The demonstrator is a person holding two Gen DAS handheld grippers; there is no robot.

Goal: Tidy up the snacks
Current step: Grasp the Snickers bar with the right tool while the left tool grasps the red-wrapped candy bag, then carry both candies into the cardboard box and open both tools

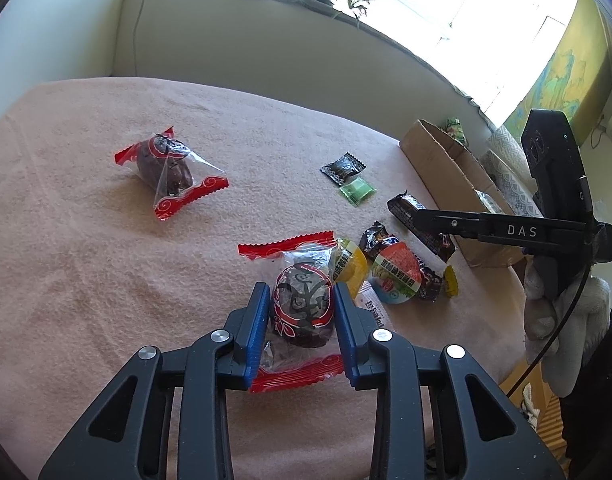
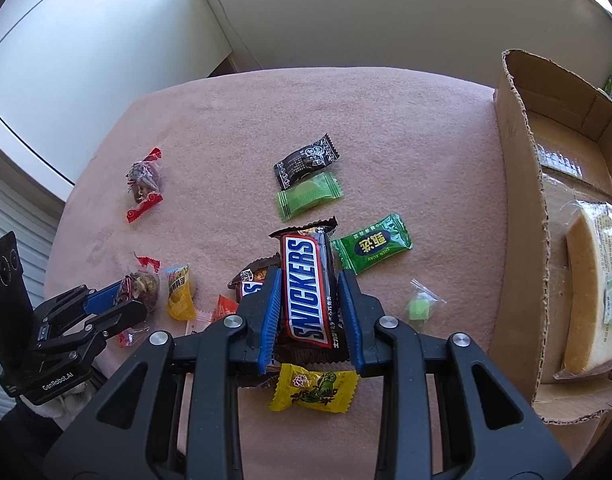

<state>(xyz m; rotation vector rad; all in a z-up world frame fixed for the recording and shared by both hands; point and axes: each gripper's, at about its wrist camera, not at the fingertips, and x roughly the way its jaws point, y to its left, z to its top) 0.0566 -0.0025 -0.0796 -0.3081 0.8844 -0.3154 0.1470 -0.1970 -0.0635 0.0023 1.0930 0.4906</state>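
On the far left of the pink blanket, a lone red-ended date packet sits well apart from everything else, with bare cloth all round it out to the left and far edges. Nearer, the left gripper has its blue pads pressed on both sides of a second red-ended date packet, packet lying on the cloth, red crimped ends sticking out far and near of the pads. Just right of it: a yellow-wrapped snack and a small cluster of wrappers, touching or overlapping. Centre: right gripper clamped on the Snickers bar, bar lengthwise between the pads, far end poking out past the tips; a second Snickers bar is partly hidden under the left pad. A yellow candy lies at the near side, below the held bar. Far of centre, a black sachet touches a light green candy; open cloth beyond them to the far edge. Right of the bar, a dark green candy and a clear packet with a green cube, apart from each other. Far right: cardboard box with torn rim, near wall running close along the blanket's right edge, wrapped bread inside. Narrow clear strip between candies and box wall.
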